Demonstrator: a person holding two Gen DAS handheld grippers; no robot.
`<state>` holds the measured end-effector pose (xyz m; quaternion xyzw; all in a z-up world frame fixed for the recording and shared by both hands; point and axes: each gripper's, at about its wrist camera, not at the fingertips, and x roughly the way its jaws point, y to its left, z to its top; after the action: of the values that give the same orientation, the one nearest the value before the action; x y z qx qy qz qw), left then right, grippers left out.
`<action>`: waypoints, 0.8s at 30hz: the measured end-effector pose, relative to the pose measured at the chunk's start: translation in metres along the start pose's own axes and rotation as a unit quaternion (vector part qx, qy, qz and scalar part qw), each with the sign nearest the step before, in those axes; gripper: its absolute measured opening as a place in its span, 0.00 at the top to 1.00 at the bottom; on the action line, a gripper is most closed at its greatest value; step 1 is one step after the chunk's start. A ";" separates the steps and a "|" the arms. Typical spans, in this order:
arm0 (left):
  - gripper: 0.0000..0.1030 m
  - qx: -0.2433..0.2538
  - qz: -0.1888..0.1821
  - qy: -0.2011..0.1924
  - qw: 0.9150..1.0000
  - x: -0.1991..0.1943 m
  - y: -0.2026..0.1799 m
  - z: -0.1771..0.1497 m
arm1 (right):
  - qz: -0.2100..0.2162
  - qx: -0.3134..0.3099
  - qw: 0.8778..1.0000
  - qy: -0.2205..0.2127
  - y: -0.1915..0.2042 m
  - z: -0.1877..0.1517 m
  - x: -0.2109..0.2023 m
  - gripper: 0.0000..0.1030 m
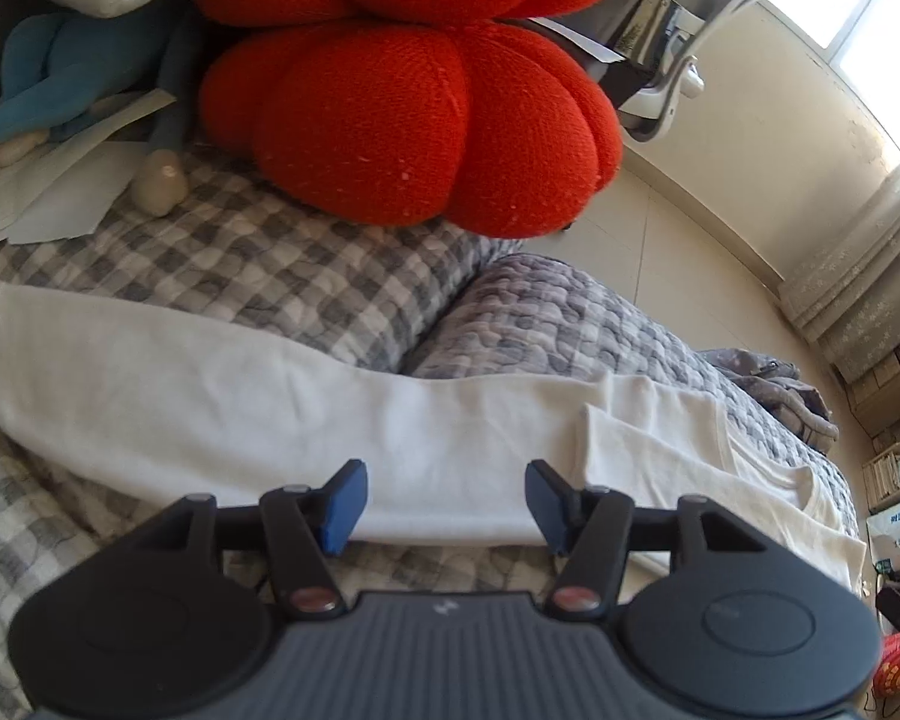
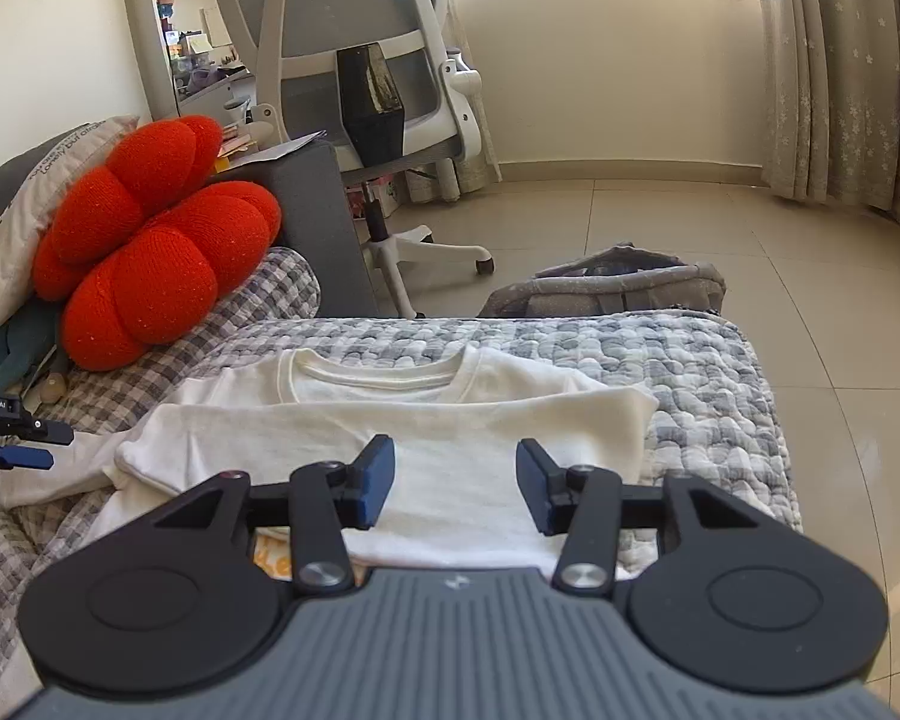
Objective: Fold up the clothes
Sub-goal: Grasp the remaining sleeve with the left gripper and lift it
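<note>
We hold our left claw (image 1: 444,501) wide open over the white shirt (image 1: 270,396), gripping nothing. Our right claw (image 2: 456,489) gapes empty too. The shirt lies partly folded on the checked bed cover (image 2: 678,372), beside the red cushion (image 2: 150,258).

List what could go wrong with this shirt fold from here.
1. Both the left gripper and right gripper are open and hold nothing, so the white shirt may slump apart.
2. One long sleeve lies stretched across the dip between the checked cover and the quilted pad; pulling it could drag the body askew.
3. The shirt lies near the pad's right edge and might slide floorward.
</note>
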<state>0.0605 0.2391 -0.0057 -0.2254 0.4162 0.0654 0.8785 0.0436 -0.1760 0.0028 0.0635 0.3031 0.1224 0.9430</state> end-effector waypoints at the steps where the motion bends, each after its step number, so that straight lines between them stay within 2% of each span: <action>1: 0.39 -0.006 0.005 0.000 1.000 -0.003 0.005 0.000 | 0.002 0.000 1.000 0.001 0.003 0.000 -0.001 0.52; 4: 0.34 -0.032 0.020 -0.002 0.999 -0.011 0.025 -0.001 | 0.007 0.002 1.000 0.002 0.012 -0.002 -0.004 0.50; 7: 0.33 -0.062 0.032 -0.001 0.998 -0.017 0.045 -0.003 | 0.011 -0.001 1.000 0.005 0.019 -0.006 -0.005 0.48; 12: 0.33 -0.137 0.023 0.000 0.990 -0.020 0.080 -0.010 | 0.015 -0.001 1.000 0.009 0.022 -0.011 -0.005 0.47; 17: 0.35 -0.228 0.023 -0.019 0.973 -0.008 0.110 -0.024 | 0.019 -0.001 1.000 0.014 0.025 -0.015 -0.005 0.47; 21: 0.43 -0.297 0.025 -0.039 0.954 0.005 0.130 -0.036 | 0.019 0.005 1.000 0.016 0.022 -0.018 -0.003 0.47; 24: 0.46 -0.333 0.034 -0.070 0.940 0.008 0.138 -0.044 | 0.018 0.007 1.000 0.020 0.020 -0.020 -0.001 0.46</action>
<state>-0.0069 0.3411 -0.0831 -0.4855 0.3154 0.2458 0.7774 0.0270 -0.1566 -0.0092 0.0733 0.3213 0.1380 0.9340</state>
